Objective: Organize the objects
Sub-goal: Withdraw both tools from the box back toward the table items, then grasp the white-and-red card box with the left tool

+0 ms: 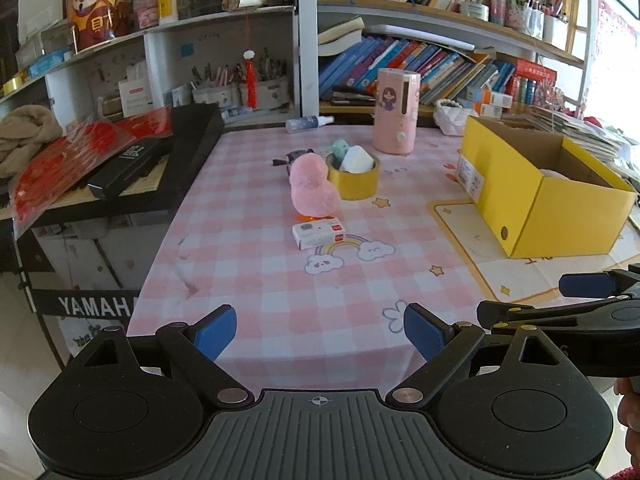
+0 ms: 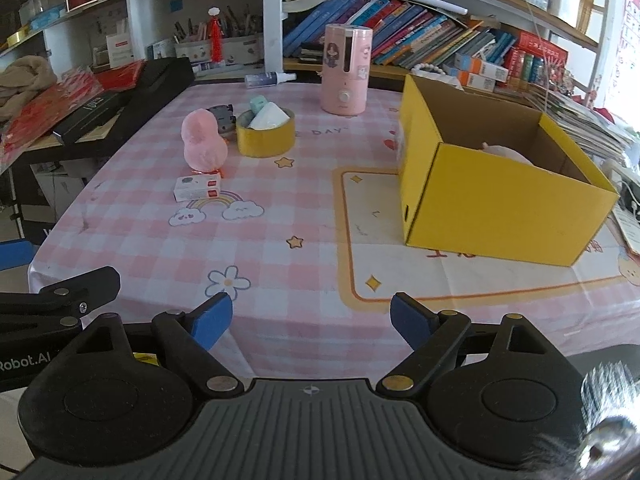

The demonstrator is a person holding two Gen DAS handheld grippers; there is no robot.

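The loose things to be organized sit in a cluster at the upper middle of the left wrist view: a pink plush toy, a small white box just in front of it on the checked cloth, and a yellow tape roll touching the toy's right side, with a white piece and a green piece standing inside its ring. A small dark object lies just behind the toy, too small to identify. A pink cylinder stands behind the roll. At the right of the frame an open yellow box rests on the table; something pale lies inside it, mostly hidden by the wall.

Both grippers hover over the near edge of the table, well apart from the cluster. The left gripper has its jaws spread wide with nothing between them. The right gripper is likewise released and empty, its jaws parted over bare cloth.

The step in hand looks like an approach before a pick. The next move probably calls for carrying one gripper forward to the white box, the nearest item, lining the jaws across its short sides, then closing and moving it toward the yellow box.
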